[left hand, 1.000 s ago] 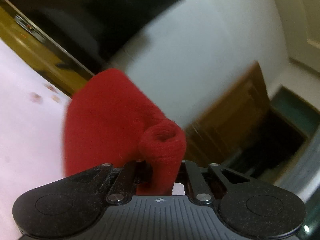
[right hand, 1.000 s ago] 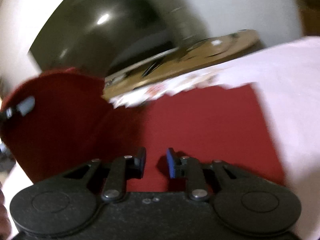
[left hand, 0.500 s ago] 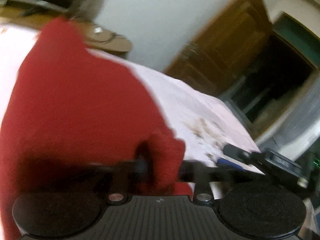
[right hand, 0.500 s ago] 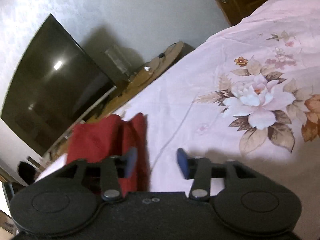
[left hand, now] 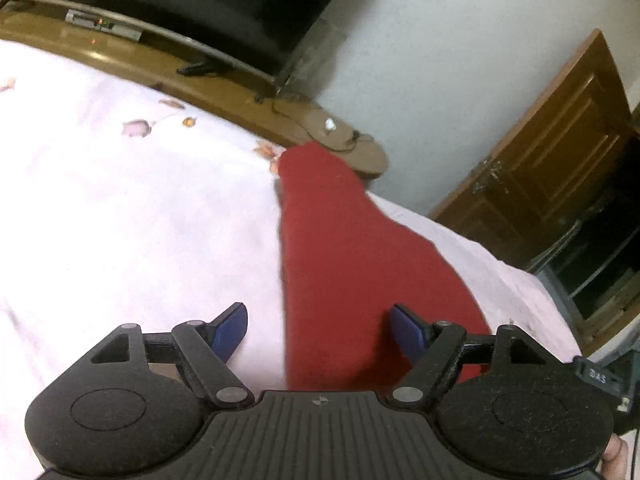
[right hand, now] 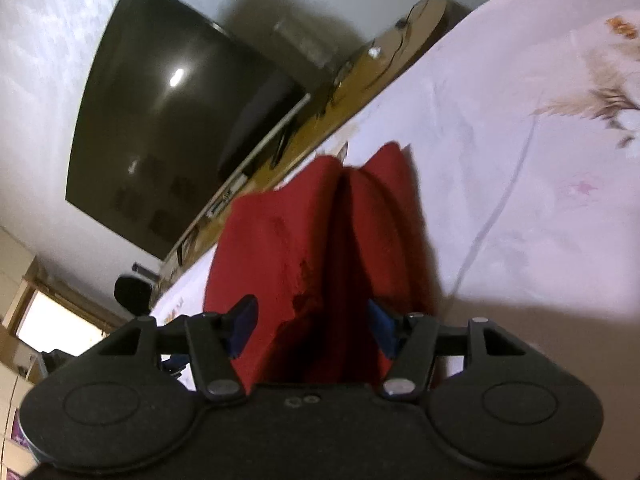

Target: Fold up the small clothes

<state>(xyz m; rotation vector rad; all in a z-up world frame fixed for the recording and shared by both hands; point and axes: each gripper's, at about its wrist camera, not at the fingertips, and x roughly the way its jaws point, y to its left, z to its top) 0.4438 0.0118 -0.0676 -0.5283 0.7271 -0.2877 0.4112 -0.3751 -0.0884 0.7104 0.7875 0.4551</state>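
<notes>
Red cloth [left hand: 352, 264] lies on the pink flowered bedsheet [left hand: 120, 208], stretched away from both cameras toward the far edge of the bed, where a wooden TV bench [left hand: 224, 92] and a dark television [right hand: 176, 112] stand against the wall. In the right wrist view the cloth [right hand: 304, 232] shows two long lobes with a deep crease between them, so it looks doubled along its length; I judge that one fold is made.

The left gripper [left hand: 320, 332] has its jaws spread and they are opening; the near end of the cloth lies between the blue pads [left hand: 408, 332], but they do not press on it. One pad is over the bare sheet and the other is over the red fabric, so the tool straddles the cloth's left edge. The right gripper [right hand: 312, 324] is also spread and opening, with the near end of the cloth between its pads and no pinch visible.

I think both tools are apart from the fabric because the fold needs to rest flat by its own weight. The next grasp probably calls for taking the near end to fold it across.
</notes>
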